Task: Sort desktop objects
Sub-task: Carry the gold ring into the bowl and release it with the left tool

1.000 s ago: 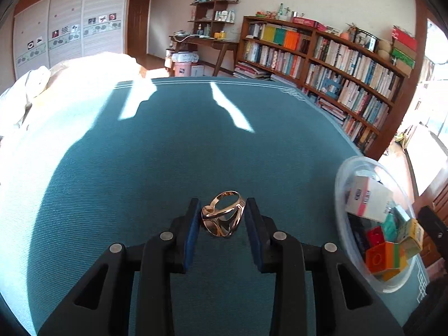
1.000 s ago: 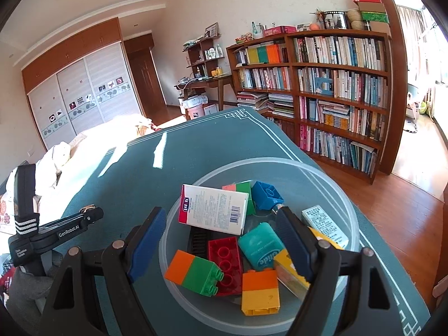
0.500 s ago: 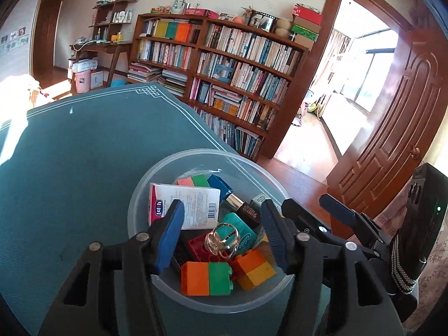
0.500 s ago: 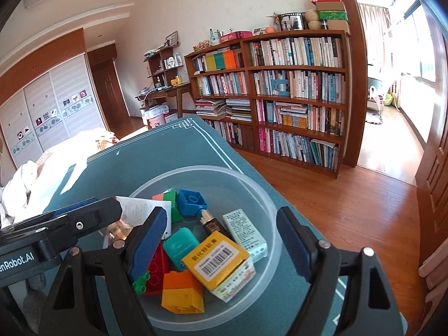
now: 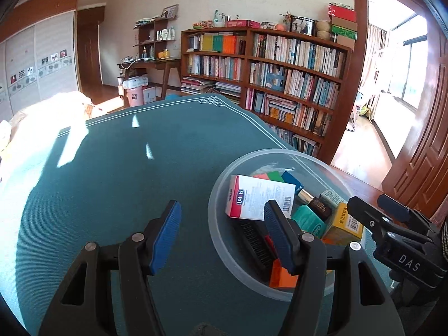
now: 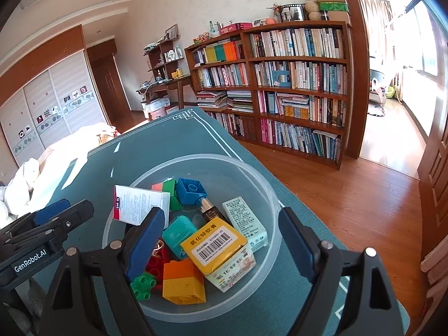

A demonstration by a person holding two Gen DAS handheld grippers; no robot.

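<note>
A tall wooden bookcase [image 6: 282, 84] packed with books fills the far wall at upper right, boxes and a framed photo on top. Left of it stands a small wooden desk [image 5: 151, 65] under a wall shelf. White sliding wardrobe doors [image 6: 47, 112] line the left. Wood floor [image 6: 364, 196] at right runs to a sunlit doorway, and sun patches cross the teal bench [image 5: 112, 168]

We've got the left hand-held gripper [image 5: 221, 233] spread wide, empty; right hand-held gripper [image 6: 221, 235] opening wider, apparently empty too.
</note>
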